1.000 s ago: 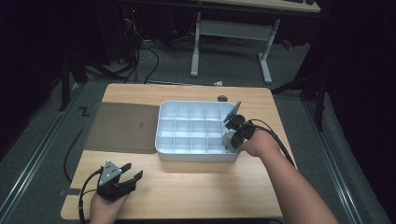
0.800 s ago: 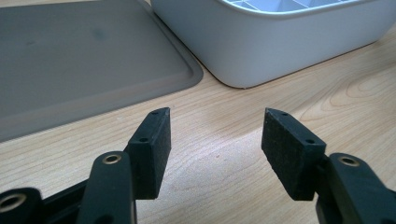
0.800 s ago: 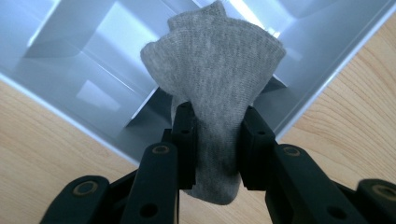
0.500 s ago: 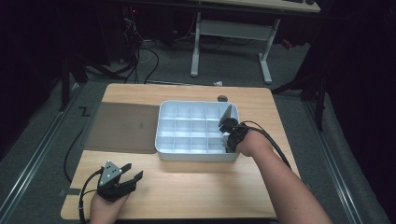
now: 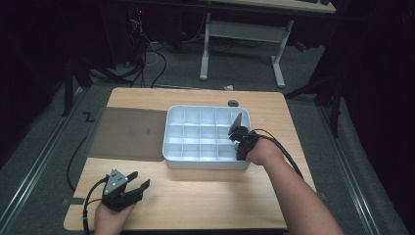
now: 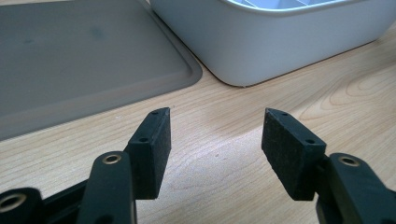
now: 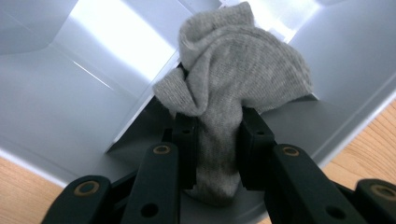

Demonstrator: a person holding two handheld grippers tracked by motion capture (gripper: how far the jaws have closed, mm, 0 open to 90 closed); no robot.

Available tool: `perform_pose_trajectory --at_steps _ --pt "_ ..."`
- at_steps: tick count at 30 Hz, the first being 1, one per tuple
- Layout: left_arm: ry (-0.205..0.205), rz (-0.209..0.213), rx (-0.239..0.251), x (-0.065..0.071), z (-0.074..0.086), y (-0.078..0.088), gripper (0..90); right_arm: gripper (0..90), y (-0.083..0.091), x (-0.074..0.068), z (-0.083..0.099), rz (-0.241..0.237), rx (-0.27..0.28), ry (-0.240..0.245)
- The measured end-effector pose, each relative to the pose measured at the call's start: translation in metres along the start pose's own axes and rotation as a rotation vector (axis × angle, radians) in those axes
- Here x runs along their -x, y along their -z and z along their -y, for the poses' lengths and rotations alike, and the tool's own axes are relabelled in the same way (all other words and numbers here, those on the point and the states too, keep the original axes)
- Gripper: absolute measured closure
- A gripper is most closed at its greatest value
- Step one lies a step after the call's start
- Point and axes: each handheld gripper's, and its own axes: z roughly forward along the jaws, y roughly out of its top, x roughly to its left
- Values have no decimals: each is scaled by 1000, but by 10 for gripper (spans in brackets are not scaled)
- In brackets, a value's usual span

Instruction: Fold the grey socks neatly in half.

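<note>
A white divided organiser box [image 5: 171, 157] stands in the middle of the wooden table. My right gripper [image 5: 238, 142] reaches down into its front right corner compartment, shut on a bunched grey sock [image 7: 229, 88]. In the right gripper view the sock bulges out above the pads [image 7: 252, 140] and its free end rests against the box's inner walls [image 7: 93, 93]. My left gripper [image 5: 134, 185] lies on the table near the front left edge, open with nothing between its pads [image 6: 152, 144]. It points toward the box's front left corner [image 6: 243, 51].
A flat grey lid [image 5: 129, 133] lies on the table left of the box; its corner [image 6: 93, 60] is just ahead of my left gripper. A small dark round object [image 5: 233, 103] sits behind the box. A desk frame [image 5: 242, 34] stands on the floor beyond the table.
My right gripper has sunk with the sock from above the box's right rim down into the front right compartment. The left gripper has stayed put.
</note>
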Motion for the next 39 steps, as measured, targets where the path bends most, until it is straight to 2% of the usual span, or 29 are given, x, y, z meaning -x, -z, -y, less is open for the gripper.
perform_pose_trajectory --at_steps 3,4,5,6,13,14,25,27,28,30,31,33,34,37,39 --pt "0 1 -1 0 0 0 431 727 0 1 0 -7 4 0" --pt "0 1 -1 0 0 0 431 725 0 -1 1 -9 -4 -33" --pt "1 1 0 0 0 0 431 722 0 1 1 -10 7 -3" --pt "1 1 0 0 0 0 431 717 0 1 2 -10 14 -2" --pt "2 1 2 0 0 -1 430 689 6 2 5 -28 28 -28" --pt "2 1 1 0 -1 -1 430 689 6 3 5 -28 34 -16" --pt "6 4 0 0 -1 -1 431 650 6 4 6 -32 36 -11" --pt "6 4 0 0 -1 -1 431 637 7 4 6 -35 27 -35" --pt "5 3 1 0 -1 -1 430 627 7 5 6 -38 35 -18" --pt "5 4 1 0 -1 -1 430 612 9 4 7 -42 31 -40" --pt "5 4 2 0 -1 -1 431 609 9 6 6 -39 40 -17" --pt "5 4 2 0 -1 -1 430 589 12 6 7 -37 41 -26" --pt "5 4 2 0 -1 -1 431 583 13 7 6 -33 48 -6" --pt "6 3 3 0 -1 -1 430 563 17 6 7 -34 46 -28" --pt "5 4 3 0 -1 -1 430 553 20 6 7 -33 51 -24"
